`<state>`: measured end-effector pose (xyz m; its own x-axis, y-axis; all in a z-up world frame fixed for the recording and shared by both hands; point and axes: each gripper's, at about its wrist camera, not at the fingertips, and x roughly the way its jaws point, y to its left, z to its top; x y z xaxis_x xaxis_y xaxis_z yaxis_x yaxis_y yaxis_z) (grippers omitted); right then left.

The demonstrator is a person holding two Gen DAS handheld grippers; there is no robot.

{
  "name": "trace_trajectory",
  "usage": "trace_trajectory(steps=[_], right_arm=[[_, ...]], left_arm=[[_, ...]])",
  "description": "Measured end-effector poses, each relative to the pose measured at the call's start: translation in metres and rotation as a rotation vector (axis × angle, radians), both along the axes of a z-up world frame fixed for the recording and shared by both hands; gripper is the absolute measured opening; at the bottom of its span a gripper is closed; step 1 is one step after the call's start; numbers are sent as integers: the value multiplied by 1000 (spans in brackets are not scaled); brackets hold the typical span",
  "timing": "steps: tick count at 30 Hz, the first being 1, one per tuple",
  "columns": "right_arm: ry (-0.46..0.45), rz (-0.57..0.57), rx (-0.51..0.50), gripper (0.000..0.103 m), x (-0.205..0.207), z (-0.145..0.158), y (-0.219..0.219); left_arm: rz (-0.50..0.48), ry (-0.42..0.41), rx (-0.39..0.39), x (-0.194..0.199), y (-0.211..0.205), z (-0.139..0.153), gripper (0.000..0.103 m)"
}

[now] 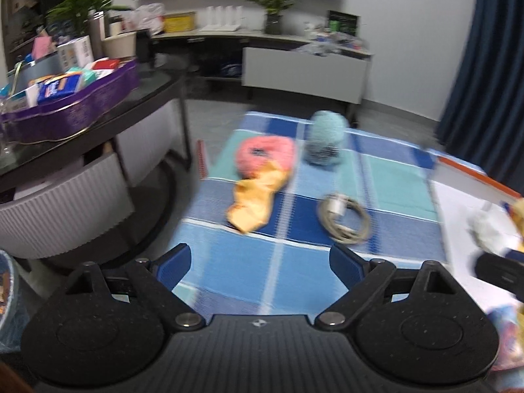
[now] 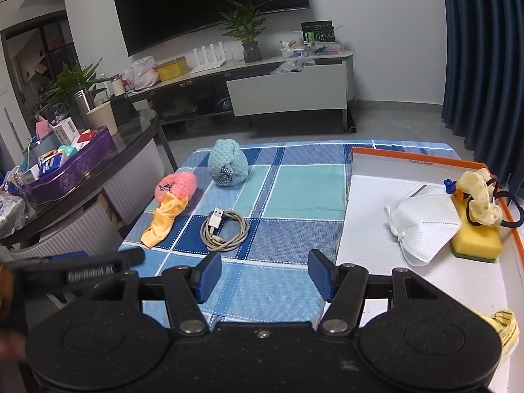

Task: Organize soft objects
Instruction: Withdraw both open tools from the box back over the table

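2 hand-held grippers, left hand-held gripper (image 1: 260, 263) and right hand-held gripper (image 2: 260, 275), gape over the checked cloth's (image 2: 262, 291) near edge.

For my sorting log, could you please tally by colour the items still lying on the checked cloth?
Pink: 1, knitted ring
Teal: 1, knitted ball
Orange: 1, cloth
White-grey: 1, coiled cable
Total: 4
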<state>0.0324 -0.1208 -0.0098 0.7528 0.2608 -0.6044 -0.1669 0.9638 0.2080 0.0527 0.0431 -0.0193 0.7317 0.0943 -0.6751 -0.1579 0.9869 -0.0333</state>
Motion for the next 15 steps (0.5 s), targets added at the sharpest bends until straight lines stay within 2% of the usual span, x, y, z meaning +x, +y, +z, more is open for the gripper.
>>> trace_trajectory(steps=[3,8,15], right_arm=[[12,1,2,71,6,-4,0],[35,7,-1,72,20,-11,6],[49,40,-10,72,38,-19,24]], left_arm=[[16,16,34,16,11,-3,93],[-14,20,37,29,17,-6,93],[-42,42,94,61,21,-21,92]])
